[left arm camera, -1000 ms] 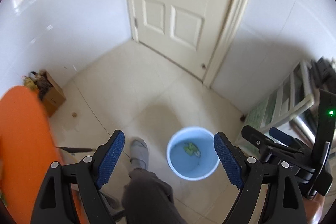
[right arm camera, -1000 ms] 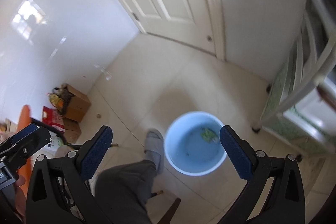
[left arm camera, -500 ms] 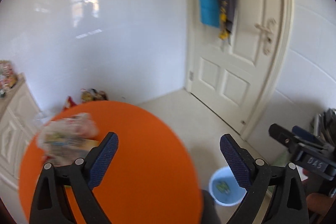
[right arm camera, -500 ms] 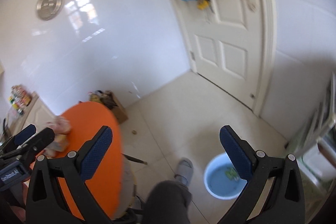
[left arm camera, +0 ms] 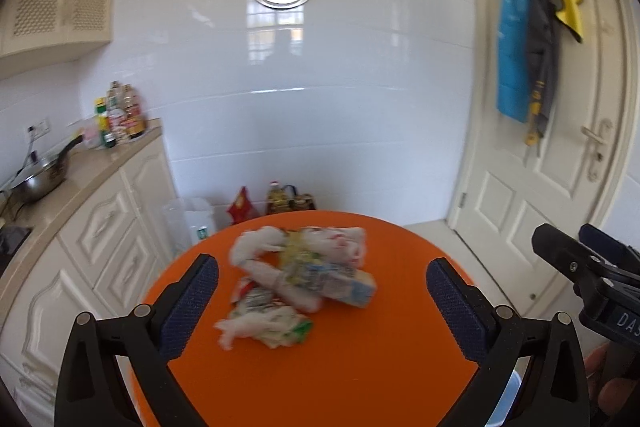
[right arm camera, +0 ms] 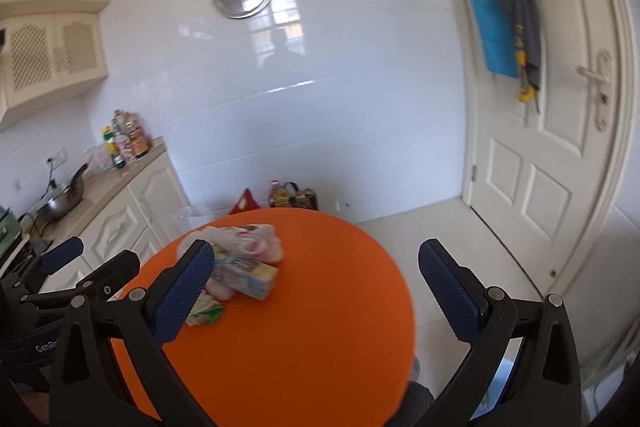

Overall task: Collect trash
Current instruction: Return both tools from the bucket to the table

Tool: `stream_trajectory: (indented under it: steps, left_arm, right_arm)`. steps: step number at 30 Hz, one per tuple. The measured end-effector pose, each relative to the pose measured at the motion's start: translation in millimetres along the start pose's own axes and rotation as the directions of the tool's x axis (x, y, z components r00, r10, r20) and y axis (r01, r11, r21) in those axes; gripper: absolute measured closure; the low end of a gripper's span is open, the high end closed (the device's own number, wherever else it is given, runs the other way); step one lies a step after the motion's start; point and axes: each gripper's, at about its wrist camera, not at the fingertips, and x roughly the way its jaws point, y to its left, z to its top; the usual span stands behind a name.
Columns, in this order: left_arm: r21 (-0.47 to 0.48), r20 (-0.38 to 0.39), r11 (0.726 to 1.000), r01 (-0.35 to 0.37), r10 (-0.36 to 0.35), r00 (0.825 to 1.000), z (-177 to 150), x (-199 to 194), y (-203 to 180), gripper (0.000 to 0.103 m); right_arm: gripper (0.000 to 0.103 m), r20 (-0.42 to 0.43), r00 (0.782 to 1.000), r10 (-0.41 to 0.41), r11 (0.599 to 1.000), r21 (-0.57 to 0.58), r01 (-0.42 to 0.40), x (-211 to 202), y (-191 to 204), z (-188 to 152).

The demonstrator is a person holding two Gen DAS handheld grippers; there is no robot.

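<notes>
A pile of trash [left arm camera: 300,283], crumpled white wrappers and a small printed carton [left arm camera: 344,285], lies on the round orange table [left arm camera: 360,367]. My left gripper [left arm camera: 322,297] is open and empty, held above the table with the pile between and just beyond its fingers. My right gripper [right arm camera: 316,287] is open and empty over the table [right arm camera: 312,327]; the trash pile [right arm camera: 236,259] sits by its left finger. The carton [right arm camera: 252,275] shows there too. A sliver of the blue bucket [left arm camera: 506,403] shows under the table's right edge.
A white cabinet with a countertop [left arm camera: 80,179] stands at the left, with a pan [left arm camera: 40,179] and bottles [left arm camera: 120,119]. A white door [left arm camera: 560,147] with hanging cloths is at the right. Bags [left arm camera: 280,203] sit on the floor by the wall.
Both grippers swung up from the floor and blue bucket to the orange table. The trash pile has come into view between the left fingers. Both stayed open.
</notes>
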Motion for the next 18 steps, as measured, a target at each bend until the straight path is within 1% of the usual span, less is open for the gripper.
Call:
stream_trajectory:
  steps: [5, 7, 9, 10, 11, 13, 15, 18]
  left_arm:
    - [-0.079, 0.003, 0.995, -0.06, 0.06, 0.998, -11.4, -27.8, 30.0, 0.001]
    - [-0.105, 0.013, 0.992, -0.075, 0.077, 0.997, -14.9, -37.3, 35.8, 0.001]
    - [-0.132, 0.03, 0.986, -0.101, 0.106, 0.994, -28.5, -55.1, 47.6, 0.001]
    - [-0.139, 0.031, 0.984, -0.11, 0.115, 0.993, -27.0, -53.9, 47.3, 0.001]
    - [-0.144, 0.027, 0.982, -0.121, 0.126, 0.992, -34.4, -59.3, 51.4, 0.001]
    - [-0.156, 0.008, 0.979, -0.133, 0.136, 0.991, -43.0, -66.8, 63.3, 0.001]
    - [-0.16, -0.022, 0.977, -0.14, 0.139, 0.99, -57.9, -68.5, 66.8, 0.001]
    - [-0.156, -0.072, 0.977, -0.146, 0.136, 0.988, -66.3, -59.2, 65.1, 0.001]
  right_arm:
    - [0.0, 0.011, 0.998, 0.06, 0.996, -0.06, -0.06, 7.7, 36.0, 3.6]
    - [0.0, 0.01, 0.997, 0.079, 0.993, -0.086, -0.078, 8.6, 52.0, 3.5]
    - [0.0, 0.01, 0.996, 0.087, 0.99, -0.113, -0.086, 9.9, 60.9, 1.6]
    - [0.0, 0.01, 0.996, 0.087, 0.988, -0.128, -0.085, 11.2, 65.7, 0.9]
    - [0.0, 0.004, 0.996, 0.088, 0.986, -0.142, -0.087, 13.2, 70.0, -1.1]
    - [0.0, -0.021, 0.996, 0.088, 0.983, -0.159, -0.09, 21.0, 74.8, -4.7]
    - [0.0, -0.043, 0.996, 0.083, 0.982, -0.168, -0.089, 26.9, 75.5, -8.0]
    - [0.0, -0.095, 0.993, 0.07, 0.98, -0.181, -0.087, 46.3, 75.7, -13.7]
